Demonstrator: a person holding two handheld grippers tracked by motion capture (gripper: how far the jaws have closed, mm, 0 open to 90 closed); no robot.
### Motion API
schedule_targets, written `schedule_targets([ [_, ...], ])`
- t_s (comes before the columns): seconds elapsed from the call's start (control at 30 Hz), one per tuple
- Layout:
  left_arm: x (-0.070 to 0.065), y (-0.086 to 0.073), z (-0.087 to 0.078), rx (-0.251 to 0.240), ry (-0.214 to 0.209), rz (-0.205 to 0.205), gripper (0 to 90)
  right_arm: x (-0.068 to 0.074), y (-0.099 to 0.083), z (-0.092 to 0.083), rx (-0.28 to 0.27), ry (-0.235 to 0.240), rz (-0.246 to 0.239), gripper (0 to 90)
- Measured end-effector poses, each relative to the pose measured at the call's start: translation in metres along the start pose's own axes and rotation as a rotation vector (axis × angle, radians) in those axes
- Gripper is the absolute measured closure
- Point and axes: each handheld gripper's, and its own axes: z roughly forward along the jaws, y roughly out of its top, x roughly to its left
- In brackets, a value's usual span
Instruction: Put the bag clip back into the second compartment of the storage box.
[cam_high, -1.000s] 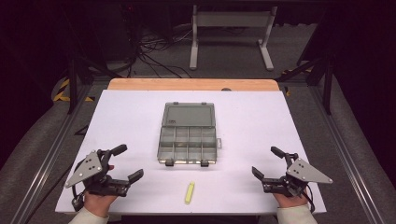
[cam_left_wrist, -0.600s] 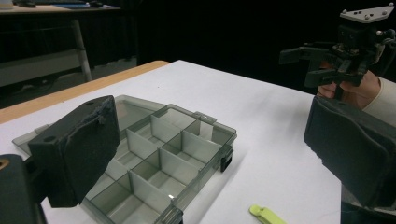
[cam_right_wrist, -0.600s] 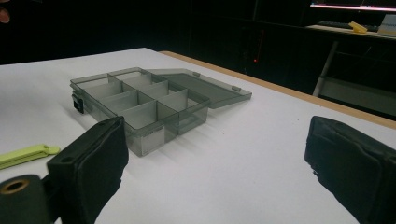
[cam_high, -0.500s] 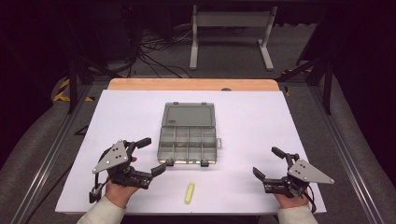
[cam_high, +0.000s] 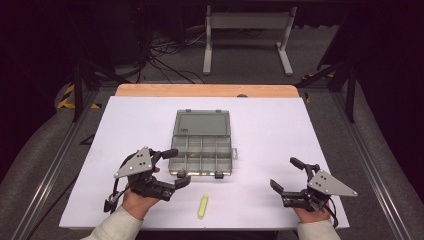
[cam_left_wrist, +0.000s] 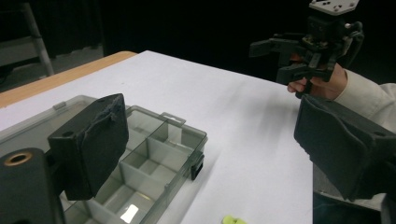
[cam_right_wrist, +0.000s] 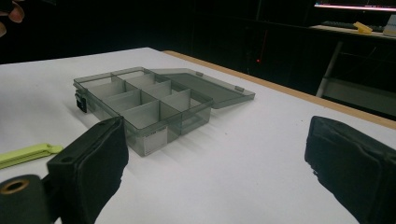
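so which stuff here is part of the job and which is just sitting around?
In play:
- open compartment box, by the left hand-held gripper
- yellow-green clip near it

Just there:
- metal stand behind the table
- floor cables
- right hand-held gripper, idle

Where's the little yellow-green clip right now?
In the high view, the yellow-green clip lies flat on the white table near its front edge, just in front of the open grey compartment box and right of the left tool.

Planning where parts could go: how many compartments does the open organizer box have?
8: the organizer box holds two rows of four, one row by the lid hinge, one by the front latches. The left gripper partly covers the front-left one.
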Motion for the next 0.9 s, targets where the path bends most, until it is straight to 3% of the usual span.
schedule_targets([
  [0.13, -0.001, 0.002, 0.003, 0.006, -0.016, 0.010, 17.5, 0.000, 0.000, 0.000, 0.002, -0.002, 0.002, 7.2],
  [0.23, -0.001, 0.001, 0.006, 0.061, -0.033, 0.025, 44.3, 0.000, -0.001, 0.000, 0.006, 0.004, -0.001, 7.2],
  [0.27, -0.001, 0.001, 0.006, 0.074, -0.042, 0.020, 44.3, 0.000, -0.001, 0.000, 0.006, 0.004, -0.001, 7.2],
  [0.3, -0.001, 0.002, 0.008, 0.120, -0.048, 0.032, 62.6, 0.000, -0.001, 0.000, 0.009, 0.005, 0.001, 7.2],
  [0.33, -0.001, 0.002, 0.008, 0.120, -0.048, 0.032, 69.9, 0.000, -0.001, 0.000, 0.009, 0.005, 0.001, 7.2],
  [0.37, -0.002, 0.005, 0.010, 0.174, -0.049, 0.037, 75.2, 0.000, -0.001, 0.000, 0.010, 0.003, 0.000, 7.2],
  [0.4, -0.002, 0.005, 0.010, 0.174, -0.049, 0.037, 78.6, 0.000, -0.001, 0.000, 0.010, 0.003, 0.000, 7.2],
  [0.47, -0.006, 0.009, 0.013, 0.245, -0.028, 0.082, 82.3, 0.000, -0.001, 0.000, 0.009, 0.004, 0.000, 7.2],
  [0.53, -0.010, 0.013, 0.016, 0.315, -0.022, 0.102, 89.2, 0.000, -0.002, 0.001, 0.016, 0.010, 0.004, 7.2],
  [0.6, -0.013, 0.019, 0.021, 0.400, -0.030, 0.120, 89.3, 0.000, -0.002, 0.001, 0.017, 0.012, 0.002, 7.2],
  [0.9, -0.021, 0.031, 0.028, 0.591, -0.002, 0.154, 89.3, 0.000, -0.002, 0.001, 0.020, 0.013, 0.000, 7.2],
])
